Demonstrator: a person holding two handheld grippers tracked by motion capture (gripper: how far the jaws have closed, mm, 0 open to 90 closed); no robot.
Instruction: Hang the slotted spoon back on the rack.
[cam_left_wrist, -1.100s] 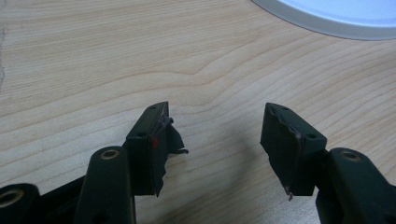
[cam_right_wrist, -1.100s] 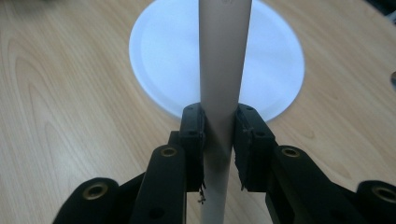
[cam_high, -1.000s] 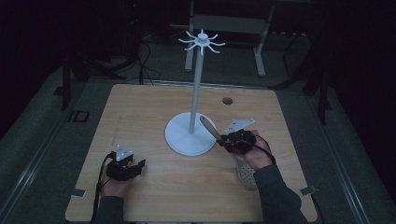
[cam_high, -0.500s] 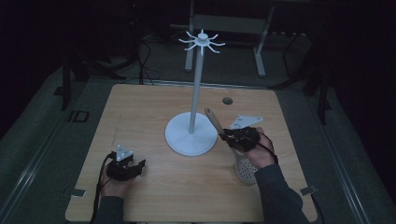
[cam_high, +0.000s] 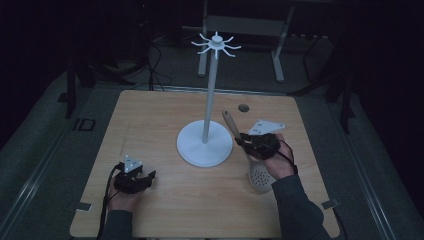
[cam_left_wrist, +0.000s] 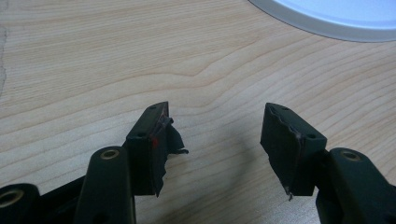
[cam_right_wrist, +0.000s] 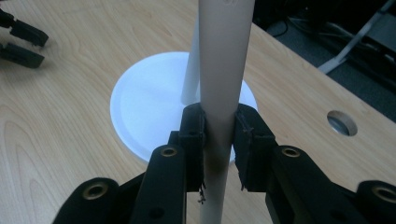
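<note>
A slotted spoon with a pale handle (cam_high: 231, 125) and a white perforated head (cam_high: 261, 176) is held at the right of the wooden table (cam_high: 150, 120). My right gripper (cam_high: 244, 140) is shut on the handle (cam_right_wrist: 224, 60), the pads pressing both its sides. The handle's tip points toward the white hook stand, whose pole (cam_high: 210, 95) rises from a round base (cam_high: 192, 150) to a ring of hooks (cam_high: 216, 44). My left gripper (cam_high: 147, 176) rests open near the front left; nothing lies between its fingers (cam_left_wrist: 215, 121).
A small round hole (cam_high: 243, 107) sits in the table behind the stand. The stand's base (cam_right_wrist: 149, 102) lies just past my right gripper's jaws. Dark floor, cables and a metal frame (cam_high: 245, 25) lie beyond the table's far edge.
My right gripper has shifted slightly away from the front edge with the spoon, and the handle's tip has come up nearer the pole. The left gripper has stayed in place.
</note>
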